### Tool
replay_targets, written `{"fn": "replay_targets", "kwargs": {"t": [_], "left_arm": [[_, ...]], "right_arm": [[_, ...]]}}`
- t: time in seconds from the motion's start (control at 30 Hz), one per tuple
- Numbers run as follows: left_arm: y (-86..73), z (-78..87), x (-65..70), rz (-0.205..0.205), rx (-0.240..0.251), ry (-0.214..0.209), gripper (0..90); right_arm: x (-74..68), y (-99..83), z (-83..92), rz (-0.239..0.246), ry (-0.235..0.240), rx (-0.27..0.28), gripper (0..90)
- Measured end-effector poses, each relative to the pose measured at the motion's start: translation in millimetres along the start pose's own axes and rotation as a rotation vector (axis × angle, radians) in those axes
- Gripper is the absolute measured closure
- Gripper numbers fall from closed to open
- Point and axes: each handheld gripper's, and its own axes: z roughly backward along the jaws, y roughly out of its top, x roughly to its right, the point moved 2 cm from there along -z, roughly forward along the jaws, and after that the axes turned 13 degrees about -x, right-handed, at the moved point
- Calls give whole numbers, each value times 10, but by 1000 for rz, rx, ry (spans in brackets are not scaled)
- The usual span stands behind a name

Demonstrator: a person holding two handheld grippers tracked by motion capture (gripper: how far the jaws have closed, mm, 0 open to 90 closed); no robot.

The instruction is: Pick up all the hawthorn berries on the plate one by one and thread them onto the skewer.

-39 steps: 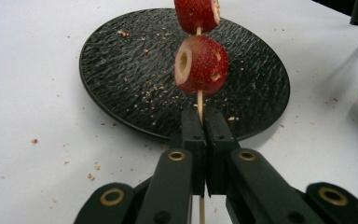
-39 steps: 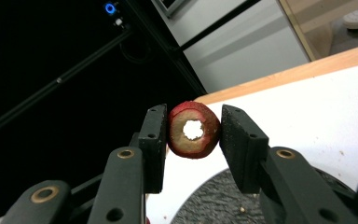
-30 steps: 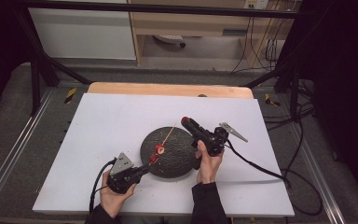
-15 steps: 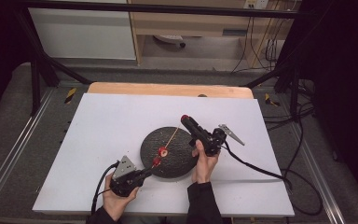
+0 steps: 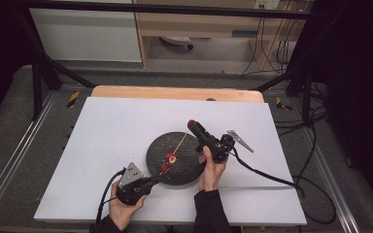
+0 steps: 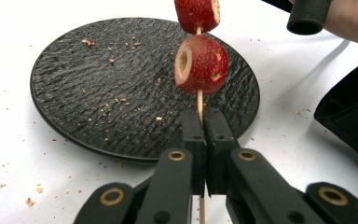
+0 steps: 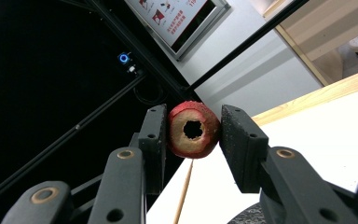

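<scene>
Little has moved: left fingers (image 6: pixel 205 126) clamp the skewer (image 6: pixel 199 100), right fingers (image 7: pixel 193 140) clamp a fruit (image 7: pixel 193 129).

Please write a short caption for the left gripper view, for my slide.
Left tongs shut on a thin wooden skewer carrying two cored red fruits, above a dark round plate.
</scene>
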Motion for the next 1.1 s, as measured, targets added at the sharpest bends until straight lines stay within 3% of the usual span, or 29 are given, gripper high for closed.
{"fn": "replay_targets", "kwargs": {"t": [0.4, 1.1], "left_arm": [[7, -17, 23, 4, 4, -3, 882], [105, -106, 133, 38, 55, 8, 882]], "right_arm": [[7, -36, -14, -10, 12, -6, 626], [-14, -71, -3, -42, 38, 0, 627]]}}
